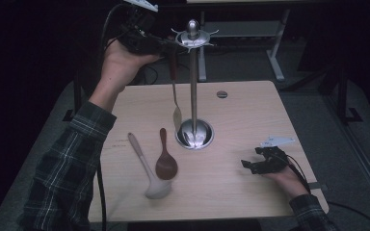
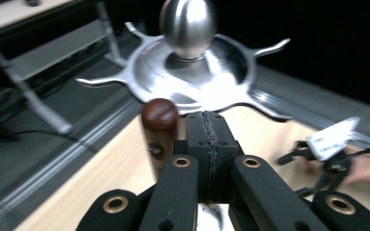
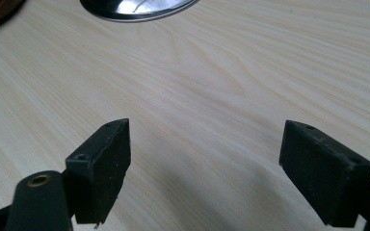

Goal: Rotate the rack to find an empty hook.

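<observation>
The table [image 1: 250, 192] lies under dim light, its near corners cut off. On it stands my utensil stand [image 1: 193, 86], a metal post with a hooked crown at the top. Two spoons lie flat left of its base: a pale ladle [image 1: 147, 168], its bowl blurred, and a dark wooden spoon [image 1: 165, 161].

My left gripper [image 2: 206, 130] is raised beside the crown, jaws pressed together. Whether they pinch the brown-handled spatula [image 1: 174, 91] I cannot tell; its knob sits just left of them, and its blade hangs beside the post.

My right gripper [image 3: 207, 163] rests low over bare table right of the base, jaws spread wide with nothing between.
</observation>
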The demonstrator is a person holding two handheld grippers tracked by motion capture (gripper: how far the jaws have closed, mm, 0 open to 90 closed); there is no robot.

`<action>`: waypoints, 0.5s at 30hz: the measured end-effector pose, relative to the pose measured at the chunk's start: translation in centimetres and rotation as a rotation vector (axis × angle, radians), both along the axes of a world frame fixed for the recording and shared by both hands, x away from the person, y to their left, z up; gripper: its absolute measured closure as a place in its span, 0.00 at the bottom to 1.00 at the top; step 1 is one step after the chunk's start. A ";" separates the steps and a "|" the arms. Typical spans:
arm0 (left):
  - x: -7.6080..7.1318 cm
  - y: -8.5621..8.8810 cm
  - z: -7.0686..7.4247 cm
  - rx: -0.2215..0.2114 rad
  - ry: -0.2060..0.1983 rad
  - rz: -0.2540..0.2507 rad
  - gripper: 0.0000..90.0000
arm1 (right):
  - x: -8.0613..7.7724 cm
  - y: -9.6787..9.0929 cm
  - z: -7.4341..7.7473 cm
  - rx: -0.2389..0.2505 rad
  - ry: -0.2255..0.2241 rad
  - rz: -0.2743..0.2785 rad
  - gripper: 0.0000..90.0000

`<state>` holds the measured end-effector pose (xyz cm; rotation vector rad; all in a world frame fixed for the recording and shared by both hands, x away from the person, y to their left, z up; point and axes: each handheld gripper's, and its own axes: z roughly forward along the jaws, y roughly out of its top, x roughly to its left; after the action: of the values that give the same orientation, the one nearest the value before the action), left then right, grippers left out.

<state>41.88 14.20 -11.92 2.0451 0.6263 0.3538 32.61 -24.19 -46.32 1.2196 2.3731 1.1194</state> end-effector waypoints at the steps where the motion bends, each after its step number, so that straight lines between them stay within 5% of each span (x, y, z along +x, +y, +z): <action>1: -0.2 0.1 -0.1 0.003 -0.004 0.002 1.00 | 0.0 0.0 0.0 -0.002 -0.001 0.000 0.20; 15: -3.1 2.6 -4.8 0.054 0.058 -0.044 1.00 | -0.2 0.3 -0.1 -0.006 0.002 -0.003 0.20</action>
<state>38.76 16.76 -16.69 2.1241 0.6118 0.2900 32.43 -23.93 -46.38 1.2222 2.3741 1.1102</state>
